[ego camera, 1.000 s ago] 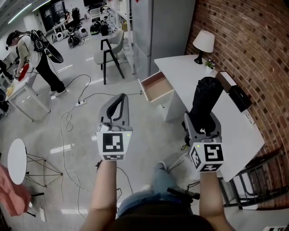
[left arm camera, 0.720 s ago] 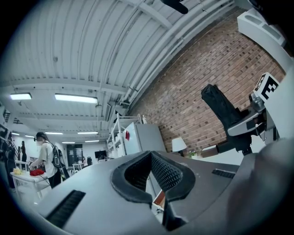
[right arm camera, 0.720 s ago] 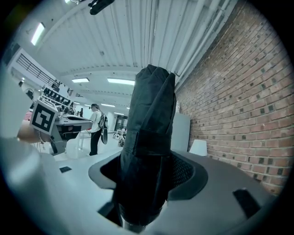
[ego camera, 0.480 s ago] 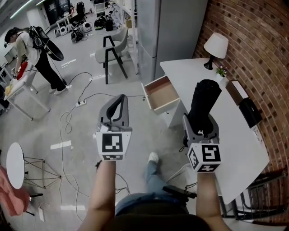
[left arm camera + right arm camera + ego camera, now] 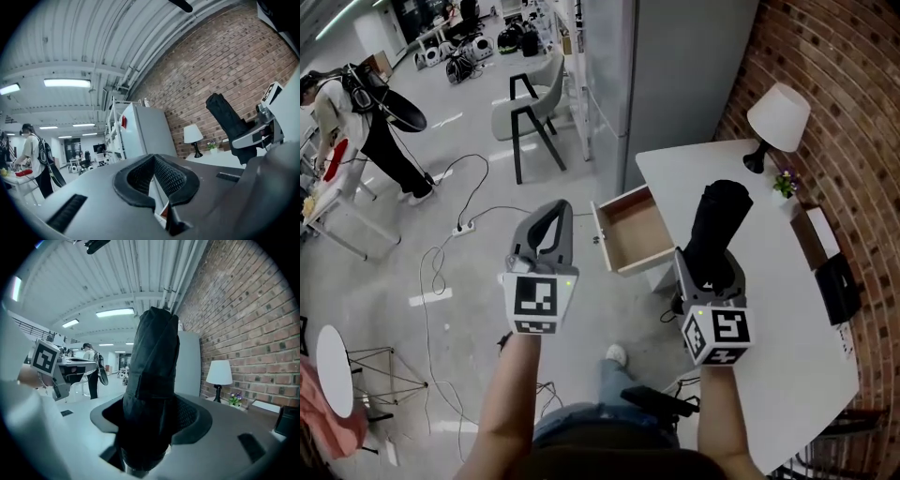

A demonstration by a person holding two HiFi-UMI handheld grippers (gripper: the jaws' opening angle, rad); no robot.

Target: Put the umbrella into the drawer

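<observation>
A black folded umbrella (image 5: 719, 211) stands upright in my right gripper (image 5: 711, 261), whose jaws are shut on its lower part; in the right gripper view the umbrella (image 5: 154, 376) fills the gap between the pads. The open wooden drawer (image 5: 630, 231) sticks out of the white desk (image 5: 750, 309), just ahead and left of the umbrella. My left gripper (image 5: 551, 217) hangs over the floor left of the drawer, jaws shut with nothing in them. The left gripper view shows its closed pads (image 5: 174, 177) and the umbrella (image 5: 227, 117) off to the right.
On the desk stand a white lamp (image 5: 778, 117), a small plant (image 5: 785, 180) and a black box (image 5: 839, 286), against a brick wall (image 5: 844, 84). A grey cabinet (image 5: 675, 75) rises behind the drawer. Cables (image 5: 455, 230), a chair (image 5: 530, 103) and a person (image 5: 356, 103) are at the left.
Both grippers and the view have moved toward the desk; the drawer now lies closer, directly between the grippers. The umbrella stays gripped and upright.
</observation>
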